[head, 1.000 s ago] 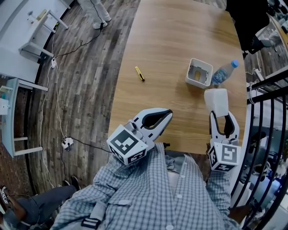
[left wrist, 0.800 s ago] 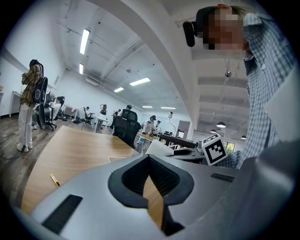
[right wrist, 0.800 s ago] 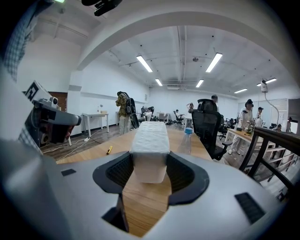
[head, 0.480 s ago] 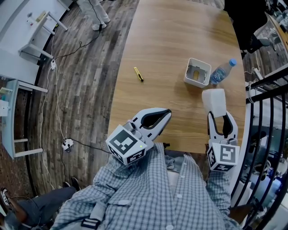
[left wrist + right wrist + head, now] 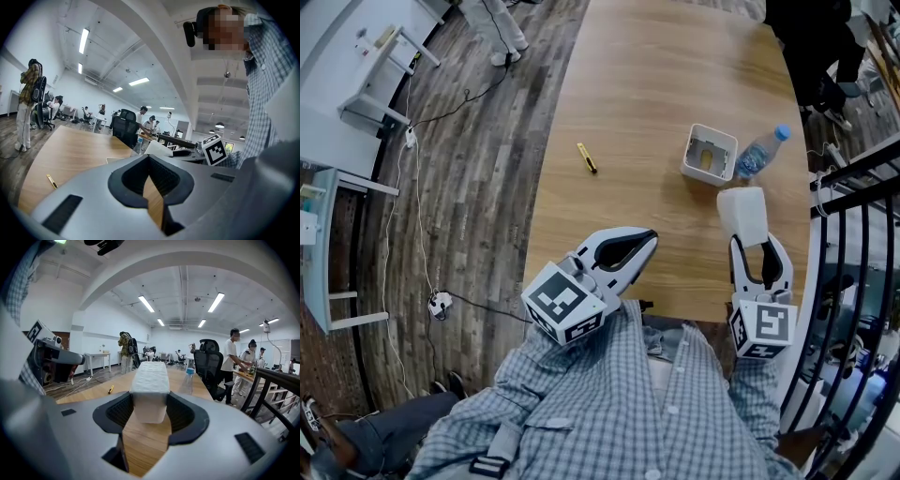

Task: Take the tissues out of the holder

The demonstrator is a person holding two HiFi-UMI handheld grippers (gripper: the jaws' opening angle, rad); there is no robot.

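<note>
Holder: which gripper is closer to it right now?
Right. The right gripper, clamped on the tissue pack, sits just on the person's side of the holder. The left gripper, shut and empty, hangs at the table's near edge, farther off to the left.

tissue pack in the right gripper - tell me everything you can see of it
The tissue pack is a white, soft-looking oblong block with a finely crinkled wrap, no print visible. It lies lengthwise, pointing away from the right gripper, whose jaws clamp its near end from both sides. It sits out of the holder, nearer the person, over the wooden table; whether it touches the tabletop is unclear.
</note>
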